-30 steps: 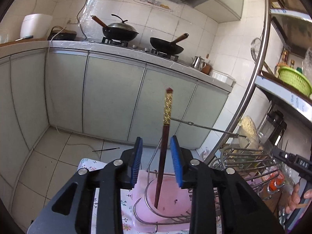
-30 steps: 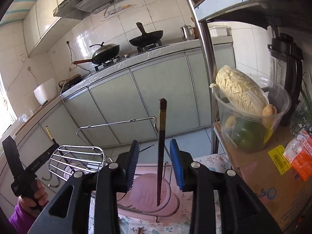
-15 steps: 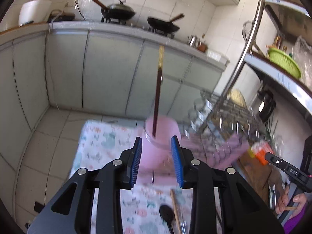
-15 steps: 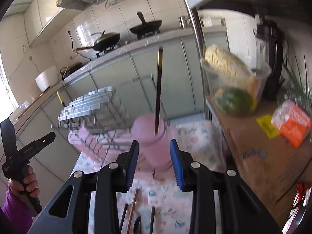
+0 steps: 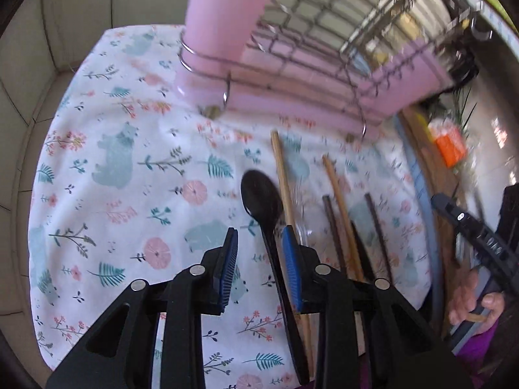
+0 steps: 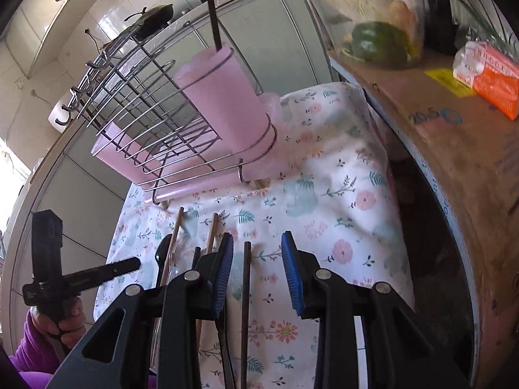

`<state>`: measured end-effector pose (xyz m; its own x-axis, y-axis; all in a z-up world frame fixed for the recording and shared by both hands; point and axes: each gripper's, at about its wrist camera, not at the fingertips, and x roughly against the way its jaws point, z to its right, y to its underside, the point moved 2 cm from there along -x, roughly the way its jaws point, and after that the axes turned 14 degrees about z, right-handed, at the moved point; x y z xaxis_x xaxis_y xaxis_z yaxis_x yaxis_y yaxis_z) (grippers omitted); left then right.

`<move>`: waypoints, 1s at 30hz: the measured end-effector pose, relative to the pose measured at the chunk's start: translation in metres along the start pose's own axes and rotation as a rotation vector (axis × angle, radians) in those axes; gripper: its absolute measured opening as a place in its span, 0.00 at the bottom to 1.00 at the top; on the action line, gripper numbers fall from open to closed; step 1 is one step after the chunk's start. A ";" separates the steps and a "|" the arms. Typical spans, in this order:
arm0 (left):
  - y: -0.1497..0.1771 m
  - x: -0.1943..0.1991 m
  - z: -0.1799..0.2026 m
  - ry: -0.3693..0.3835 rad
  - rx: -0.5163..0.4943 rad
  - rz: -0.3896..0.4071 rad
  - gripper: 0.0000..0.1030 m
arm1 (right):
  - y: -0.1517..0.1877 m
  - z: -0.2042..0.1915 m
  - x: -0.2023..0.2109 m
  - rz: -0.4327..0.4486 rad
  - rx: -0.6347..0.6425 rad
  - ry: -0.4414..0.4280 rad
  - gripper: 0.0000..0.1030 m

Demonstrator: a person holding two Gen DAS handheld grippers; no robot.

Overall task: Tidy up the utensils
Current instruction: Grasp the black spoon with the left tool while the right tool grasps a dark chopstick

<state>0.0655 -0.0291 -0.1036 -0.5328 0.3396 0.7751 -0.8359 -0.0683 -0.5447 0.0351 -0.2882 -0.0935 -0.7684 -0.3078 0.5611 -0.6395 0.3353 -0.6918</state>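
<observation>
A pink plastic cup (image 6: 223,97), seated in a wire dish rack (image 6: 139,103), holds one dark chopstick (image 6: 212,16), its top cut off. Left gripper (image 5: 259,253): jaws just narrowed, unclamped, black plastic spoon (image 5: 262,197) lying between them. Right gripper (image 6: 256,269): likewise narrowed, dark chopstick (image 6: 246,278) between, untouched. Further wooden chopsticks (image 5: 337,188) lie on the floral cloth (image 5: 129,162); lower ends hidden.

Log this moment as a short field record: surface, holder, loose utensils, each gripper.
surface: floral tablecloth
holder: pink cup in the wire rack, one dark chopstick standing in it
loose utensils: black spoon, light wooden chopsticks, dark chopsticks, all flat on the cloth
left gripper: open, jaws just closing, astride the spoon handle
right gripper: open, jaws just closing, astride a dark chopstick
</observation>
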 end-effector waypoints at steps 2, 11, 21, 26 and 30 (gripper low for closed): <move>0.004 -0.010 0.007 -0.020 -0.028 -0.029 0.22 | 0.000 0.002 0.000 -0.002 -0.008 -0.007 0.28; 0.007 -0.035 0.023 -0.112 -0.113 -0.081 0.12 | 0.006 0.005 -0.011 -0.052 -0.019 -0.039 0.24; -0.002 -0.005 -0.011 -0.131 -0.007 -0.014 0.08 | 0.017 -0.001 -0.035 -0.164 -0.062 -0.076 0.17; 0.007 -0.004 -0.030 -0.132 0.015 -0.050 0.08 | 0.031 -0.009 -0.049 -0.238 -0.060 -0.061 0.16; 0.006 -0.008 -0.029 -0.119 0.010 -0.061 0.08 | 0.038 -0.015 -0.059 -0.272 -0.038 -0.029 0.16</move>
<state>0.0689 -0.0047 -0.1226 -0.4928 0.2302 0.8392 -0.8679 -0.0606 -0.4930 0.0556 -0.2437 -0.1461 -0.5679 -0.4162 0.7101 -0.8229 0.2699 -0.5000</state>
